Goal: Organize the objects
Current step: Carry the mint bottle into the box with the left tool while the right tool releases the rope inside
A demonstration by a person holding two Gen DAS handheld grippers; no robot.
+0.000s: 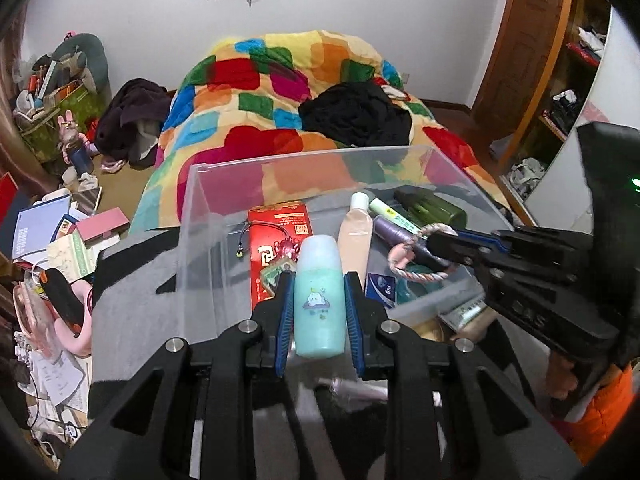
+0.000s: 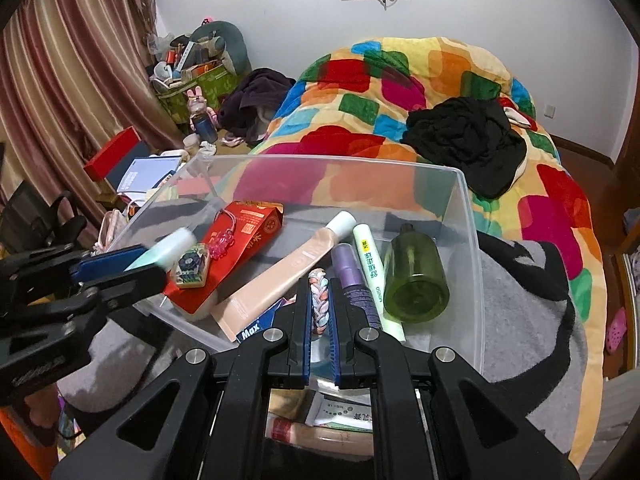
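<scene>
A clear plastic bin (image 1: 224,208) (image 2: 464,216) sits on a grey blanket. My left gripper (image 1: 319,280) is shut on a teal bottle (image 1: 319,300) held over the bin's near edge; the bottle also shows blurred in the right wrist view (image 2: 168,250). My right gripper (image 2: 319,300) is shut on a braided pastel rope ring (image 2: 319,296) over the bin; the ring shows in the left wrist view (image 1: 416,264). Inside the bin lie a red box (image 1: 276,240) (image 2: 244,248), a peach tube (image 2: 280,280), a purple spray bottle (image 2: 352,276), a white-green tube (image 2: 370,264) and a green bottle (image 2: 416,276).
A bed with a patchwork blanket (image 1: 288,100) and black clothes (image 2: 464,140) lies behind the bin. Books, boxes and clutter (image 1: 60,240) fill the floor on the left. More tubes and packets (image 2: 332,424) lie in front of the bin. A wooden shelf (image 1: 560,80) stands right.
</scene>
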